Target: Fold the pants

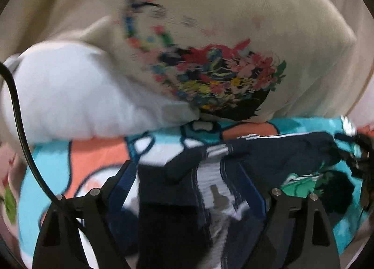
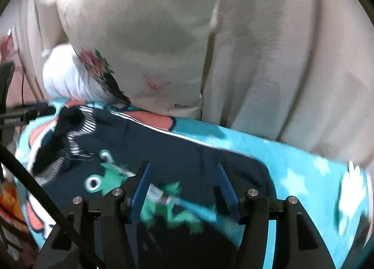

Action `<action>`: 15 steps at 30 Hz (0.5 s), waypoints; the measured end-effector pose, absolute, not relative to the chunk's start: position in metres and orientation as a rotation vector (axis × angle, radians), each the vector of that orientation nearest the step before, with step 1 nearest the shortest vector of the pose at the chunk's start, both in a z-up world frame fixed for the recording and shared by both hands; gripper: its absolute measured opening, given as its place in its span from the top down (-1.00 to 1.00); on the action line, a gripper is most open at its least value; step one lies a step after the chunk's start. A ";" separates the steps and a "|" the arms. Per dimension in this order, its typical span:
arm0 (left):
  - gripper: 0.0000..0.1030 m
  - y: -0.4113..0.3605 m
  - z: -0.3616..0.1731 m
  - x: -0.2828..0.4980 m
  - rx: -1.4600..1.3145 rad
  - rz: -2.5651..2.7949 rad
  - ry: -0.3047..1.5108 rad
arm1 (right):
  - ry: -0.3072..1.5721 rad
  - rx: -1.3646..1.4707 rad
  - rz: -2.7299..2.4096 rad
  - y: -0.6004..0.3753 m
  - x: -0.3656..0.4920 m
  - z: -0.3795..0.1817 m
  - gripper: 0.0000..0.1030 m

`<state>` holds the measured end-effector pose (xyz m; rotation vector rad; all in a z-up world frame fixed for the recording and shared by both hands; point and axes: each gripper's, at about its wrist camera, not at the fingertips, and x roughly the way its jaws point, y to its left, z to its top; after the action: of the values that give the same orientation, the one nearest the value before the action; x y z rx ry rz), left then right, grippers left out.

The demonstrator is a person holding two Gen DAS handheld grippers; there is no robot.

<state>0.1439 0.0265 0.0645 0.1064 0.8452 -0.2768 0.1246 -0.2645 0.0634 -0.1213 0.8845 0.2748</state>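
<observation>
Dark navy pants (image 1: 268, 152) with white side stripes and a striped waistband lie on a turquoise cartoon blanket (image 1: 93, 157). In the right wrist view the pants (image 2: 182, 152) show a green frog print. My left gripper (image 1: 187, 171) is open, its blue-padded fingers (image 1: 124, 180) either side of the waistband area. My right gripper (image 2: 183, 175) is open above the pants near the frog print. Both views are motion-blurred.
A beige pillow with a floral print (image 1: 222, 82) and a white pillow (image 1: 70, 96) lean behind the blanket. Beige curtain or bedding (image 2: 280, 70) fills the right. A black cable (image 1: 21, 129) crosses the left. The other gripper shows at the edge (image 2: 21, 115).
</observation>
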 end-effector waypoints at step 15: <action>-0.43 -0.011 -0.016 0.218 0.262 -0.451 1.095 | 1.121 -0.167 0.486 -0.237 0.226 -0.003 -0.10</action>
<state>0.2179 -0.0107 -0.0162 0.2617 1.0950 -0.4509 0.2263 -0.2372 -0.0028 -0.1671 1.1208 0.4859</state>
